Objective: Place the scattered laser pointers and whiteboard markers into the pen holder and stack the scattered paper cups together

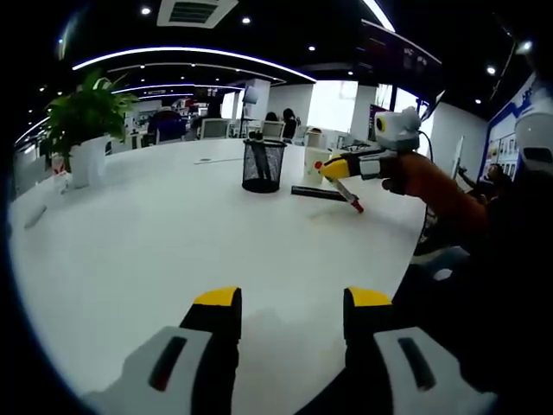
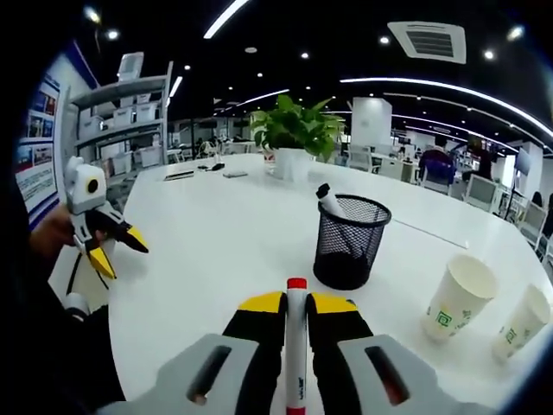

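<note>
My right gripper [image 2: 296, 304] is shut on a white whiteboard marker [image 2: 296, 363] with a red cap, which stands up between the jaws. In front of it stands the black mesh pen holder [image 2: 348, 242] with one marker [image 2: 328, 201] leaning inside. Two paper cups [image 2: 460, 298] [image 2: 523, 322] stand apart to the holder's right. In the left gripper view my left gripper [image 1: 292, 303] is open over bare table. Across the table stand the pen holder [image 1: 263, 164] and a paper cup [image 1: 314, 164]. Beside the cup, the right gripper [image 1: 333, 169] holds the red-capped marker [image 1: 348, 194] above a black pen-like item [image 1: 318, 193].
A potted plant [image 2: 294, 130] in a white pot stands on the white table [image 2: 216, 233] beyond the holder. It appears at the far left in the left gripper view as the plant [image 1: 86, 121]. My left gripper [image 2: 121, 251] hangs open at the table's left edge. Shelves and chairs lie beyond.
</note>
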Tool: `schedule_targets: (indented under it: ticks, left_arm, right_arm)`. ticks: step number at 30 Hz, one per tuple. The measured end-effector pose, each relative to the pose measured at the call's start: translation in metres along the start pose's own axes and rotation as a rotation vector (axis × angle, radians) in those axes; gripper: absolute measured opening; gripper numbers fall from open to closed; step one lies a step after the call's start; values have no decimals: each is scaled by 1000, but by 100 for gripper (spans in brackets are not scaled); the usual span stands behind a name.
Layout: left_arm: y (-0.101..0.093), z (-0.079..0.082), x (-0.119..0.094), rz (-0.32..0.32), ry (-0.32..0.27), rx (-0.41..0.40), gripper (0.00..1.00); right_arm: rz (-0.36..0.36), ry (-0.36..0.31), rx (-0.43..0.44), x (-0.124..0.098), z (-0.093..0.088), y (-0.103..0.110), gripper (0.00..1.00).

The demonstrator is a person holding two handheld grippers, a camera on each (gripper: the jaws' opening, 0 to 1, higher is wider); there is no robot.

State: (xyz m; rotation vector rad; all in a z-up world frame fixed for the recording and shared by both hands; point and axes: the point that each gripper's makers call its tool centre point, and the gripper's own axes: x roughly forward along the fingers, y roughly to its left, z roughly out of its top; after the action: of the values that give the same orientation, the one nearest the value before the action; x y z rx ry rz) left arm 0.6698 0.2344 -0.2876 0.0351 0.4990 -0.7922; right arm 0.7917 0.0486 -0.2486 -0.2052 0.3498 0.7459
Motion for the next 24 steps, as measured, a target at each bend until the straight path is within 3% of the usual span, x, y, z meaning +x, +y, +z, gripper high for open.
schedule_targets:
  ticks: [24]
  left_arm:
    - [-2, 0, 3, -1, 8, 1, 48]
  right_arm:
    - [-16, -80, -1, -14, 25, -7, 14]
